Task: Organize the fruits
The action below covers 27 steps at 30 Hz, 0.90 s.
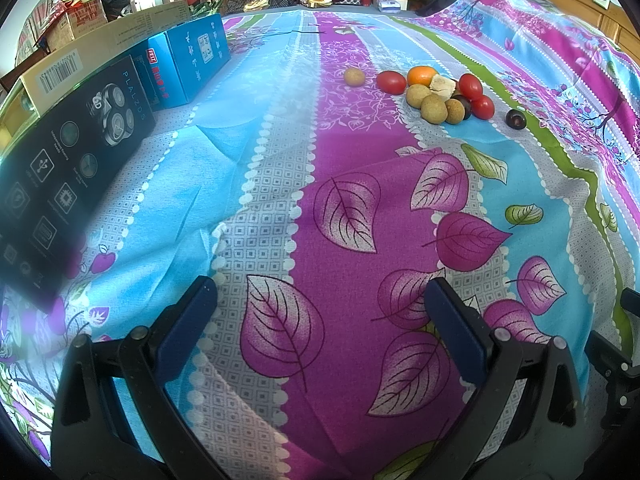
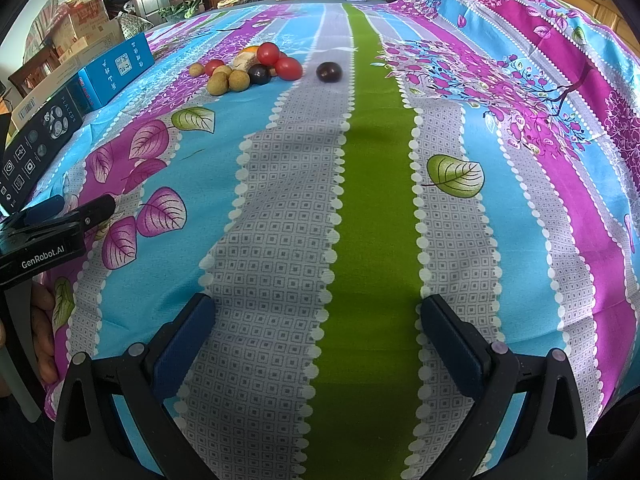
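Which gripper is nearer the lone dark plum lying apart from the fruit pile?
Right, probably, by a small margin. The right gripper faces the dark plum almost straight ahead; from the left gripper it lies ahead and rightward.

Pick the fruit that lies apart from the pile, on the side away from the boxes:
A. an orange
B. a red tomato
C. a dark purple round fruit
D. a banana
C: the dark purple fruit sits alone beside the green stripe, clear of the fruit pile, on the side away from the blue box.
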Motion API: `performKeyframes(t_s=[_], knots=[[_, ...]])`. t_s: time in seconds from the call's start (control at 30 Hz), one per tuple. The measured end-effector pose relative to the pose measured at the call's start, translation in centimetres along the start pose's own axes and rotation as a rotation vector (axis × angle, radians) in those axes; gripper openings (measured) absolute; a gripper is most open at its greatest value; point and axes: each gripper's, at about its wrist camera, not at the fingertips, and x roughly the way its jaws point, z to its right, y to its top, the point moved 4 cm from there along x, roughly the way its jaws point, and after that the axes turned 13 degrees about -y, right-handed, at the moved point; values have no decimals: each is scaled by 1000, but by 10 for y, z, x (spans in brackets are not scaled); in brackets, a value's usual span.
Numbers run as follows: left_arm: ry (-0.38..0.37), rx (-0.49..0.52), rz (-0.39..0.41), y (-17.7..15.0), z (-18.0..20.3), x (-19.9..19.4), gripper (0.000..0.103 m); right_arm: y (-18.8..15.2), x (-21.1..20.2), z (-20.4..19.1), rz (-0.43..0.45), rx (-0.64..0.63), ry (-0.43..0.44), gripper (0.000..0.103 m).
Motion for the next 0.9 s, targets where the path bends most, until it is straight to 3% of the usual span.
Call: performKeyframes(t_s=[0.2,0.43,0.73,0.9], knots=[[4,12,-11,-1,1,0,103,0,0,0,0,-1,-1,103],[-37,53,-86,11,4,1,103,1,2,0,-8,6,1,103],[-213,113,-81,59,38,23,102,6,-4,4,6,37,36,103],[-223,110,-63,81,42,40,97,9,-11,6,34,49,54,103]])
